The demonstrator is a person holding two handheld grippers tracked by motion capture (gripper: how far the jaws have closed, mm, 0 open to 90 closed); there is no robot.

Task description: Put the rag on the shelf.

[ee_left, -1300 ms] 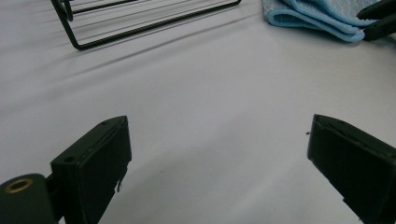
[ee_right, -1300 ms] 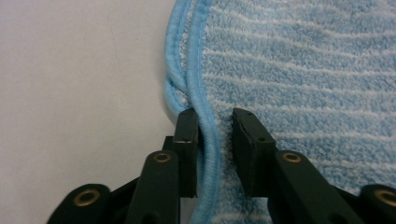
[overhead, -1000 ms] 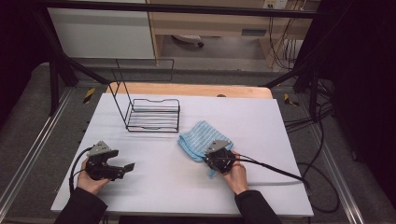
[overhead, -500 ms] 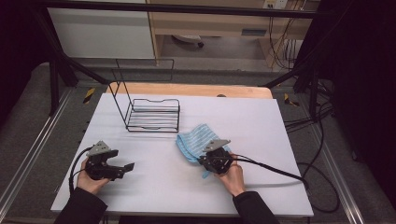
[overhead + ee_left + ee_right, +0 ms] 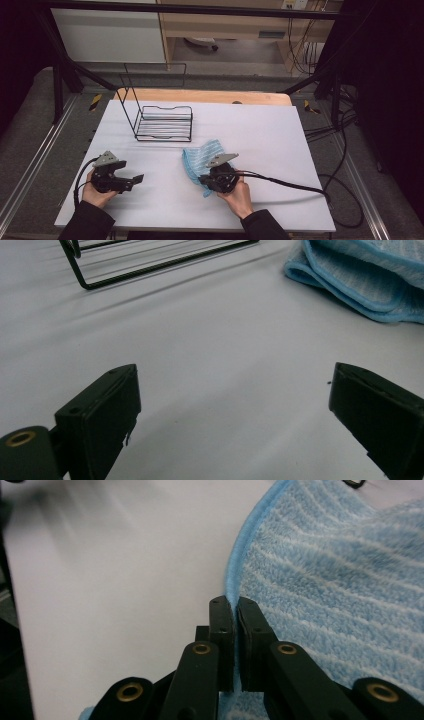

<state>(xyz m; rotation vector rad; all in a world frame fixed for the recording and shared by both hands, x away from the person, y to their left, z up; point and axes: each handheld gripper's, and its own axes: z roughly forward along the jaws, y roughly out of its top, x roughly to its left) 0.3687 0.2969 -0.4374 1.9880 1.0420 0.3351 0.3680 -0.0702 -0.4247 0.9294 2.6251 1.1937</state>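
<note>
A blue striped cloth (image 5: 202,159) lies folded near the middle of the white table (image 5: 260,135). My right gripper (image 5: 204,181) is shut on the cloth's edge (image 5: 231,587), with the fabric pinched between its black jaws; its point in the right gripper view is (image 5: 233,605). The cloth (image 5: 370,275) also shows at the upper right of the left gripper view. My left gripper (image 5: 136,180) rests at the front left of the table, its jaws wide apart and nothing between them; in its own view the point is (image 5: 232,405).
A black wire rack (image 5: 162,120) stands behind the cloth at the table's back left, with its lower bar (image 5: 150,267) seen in the left gripper view. A black cable (image 5: 290,182) trails right from the right gripper. A wooden board (image 5: 200,96) borders the far edge.
The right gripper has dragged the cloth's edge leftward and toward the front, bunching the cloth over itself. The left gripper has stayed put and open.
</note>
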